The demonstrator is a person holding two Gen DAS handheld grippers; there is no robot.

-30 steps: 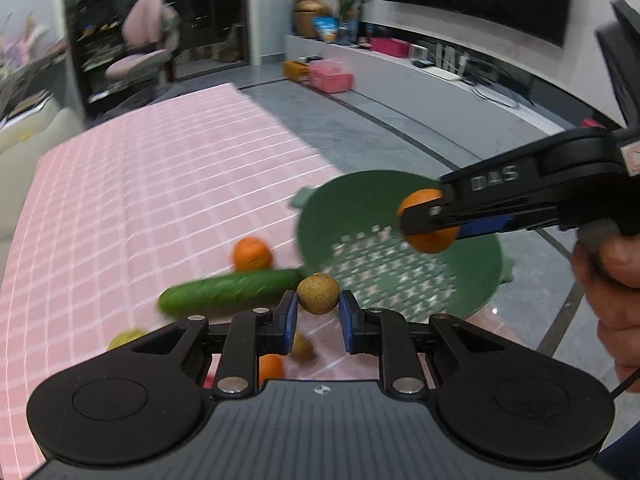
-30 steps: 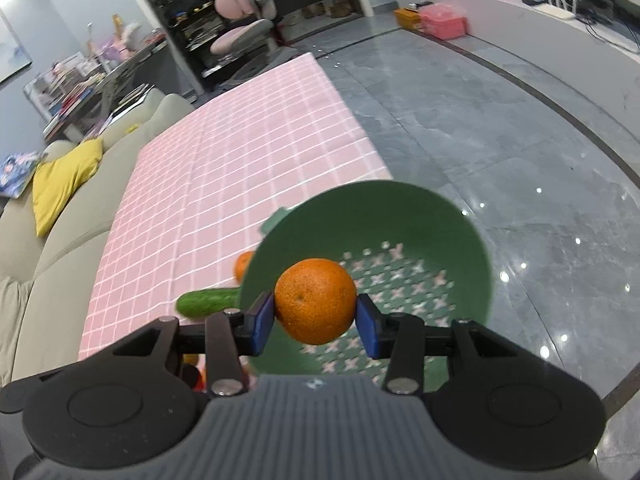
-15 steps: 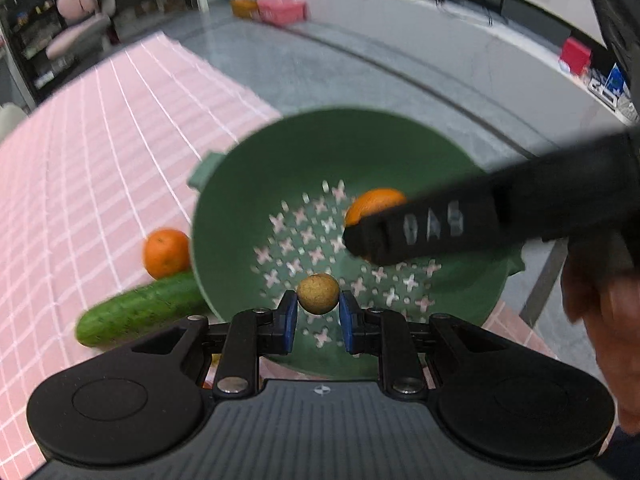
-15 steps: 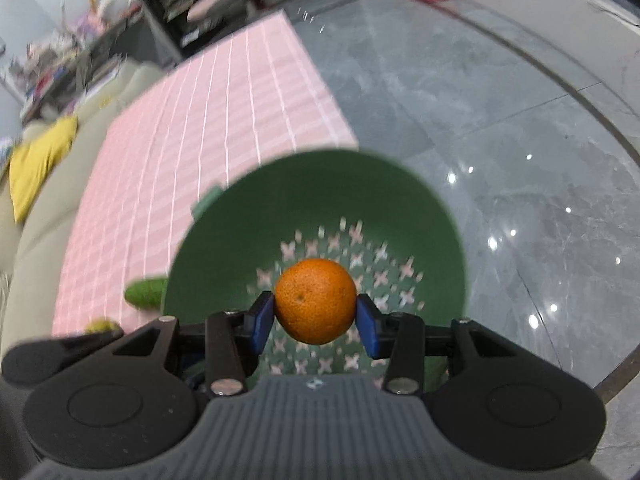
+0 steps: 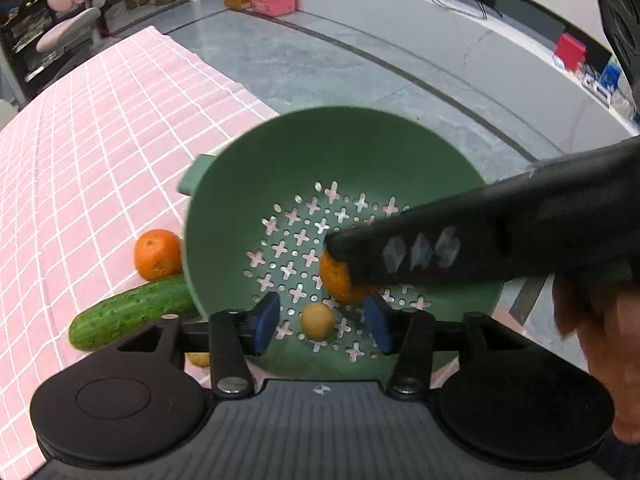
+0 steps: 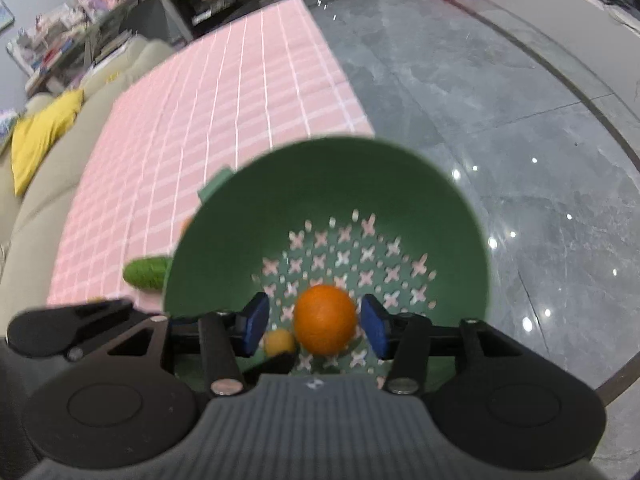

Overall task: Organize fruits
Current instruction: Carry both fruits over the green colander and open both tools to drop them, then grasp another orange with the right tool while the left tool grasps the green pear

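A green colander (image 5: 280, 152) (image 6: 320, 184) stands on the pink checked tablecloth (image 5: 80, 128) at its right edge. Inside it lie a small tan round fruit (image 5: 318, 321) (image 6: 279, 342) and an orange (image 5: 336, 280) (image 6: 325, 319). My left gripper (image 5: 322, 322) hangs over the bowl, its jaws opening, the tan fruit loose between them with gaps on both sides. My right gripper (image 6: 314, 326) is likewise opening, its pads clear of the orange. In the left wrist view the right gripper's black finger (image 5: 460, 240) crosses over the orange.
Left of the colander lie a second orange (image 5: 157, 255) and a cucumber (image 5: 132, 312) (image 6: 146, 273); another small fruit (image 5: 199, 358) peeks out under the left gripper. A person's hand (image 5: 596, 328) holds the right gripper. Grey tiled floor (image 6: 480, 100) lies beyond the table edge; a sofa with a yellow cushion (image 6: 36, 136) sits left.
Both grippers came over the colander and sank toward it, then their jaws parted. The tan fruit and the orange have left the pads and now rest on the colander's bottom.
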